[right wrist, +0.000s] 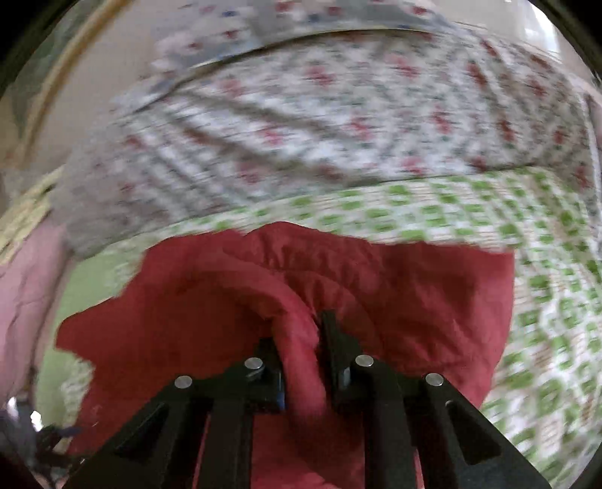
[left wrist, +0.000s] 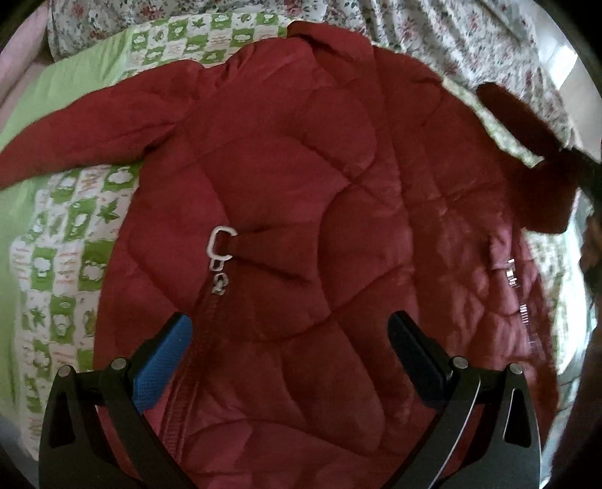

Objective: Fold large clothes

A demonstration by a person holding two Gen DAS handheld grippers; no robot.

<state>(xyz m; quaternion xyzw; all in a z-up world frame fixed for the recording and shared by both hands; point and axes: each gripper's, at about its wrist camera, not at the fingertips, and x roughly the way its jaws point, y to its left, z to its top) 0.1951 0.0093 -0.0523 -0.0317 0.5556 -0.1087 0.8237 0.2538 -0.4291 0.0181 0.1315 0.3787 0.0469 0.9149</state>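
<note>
The red quilted jacket (left wrist: 293, 188) lies spread on a bed and fills the centre of the left wrist view. One sleeve (left wrist: 86, 128) extends toward the left edge of that frame. The collar (left wrist: 323, 35) sits at the top centre. A zipper line runs up from the lower centre to a white plastic clip (left wrist: 222, 248) on a short red strap, left of centre.

The left tool (left wrist: 289, 350) hovers over the lower body of the jacket with its jaws spread wide apart and nothing between them. A blue pad (left wrist: 161, 361) shows on the finger at lower left.

The right tool (right wrist: 301, 361), at the lower centre of the right wrist view, is clenched on a raised fold of the jacket (right wrist: 301, 293); the fabric bunches up between the two fingers. This view is motion-blurred. In the left wrist view, a dark red fold (left wrist: 526, 150) of the jacket is lifted at the right edge.

Under the jacket lies a green-and-white checked cover (left wrist: 71, 240). A floral sheet (right wrist: 331, 124) spans the upper half of the right wrist view.
</note>
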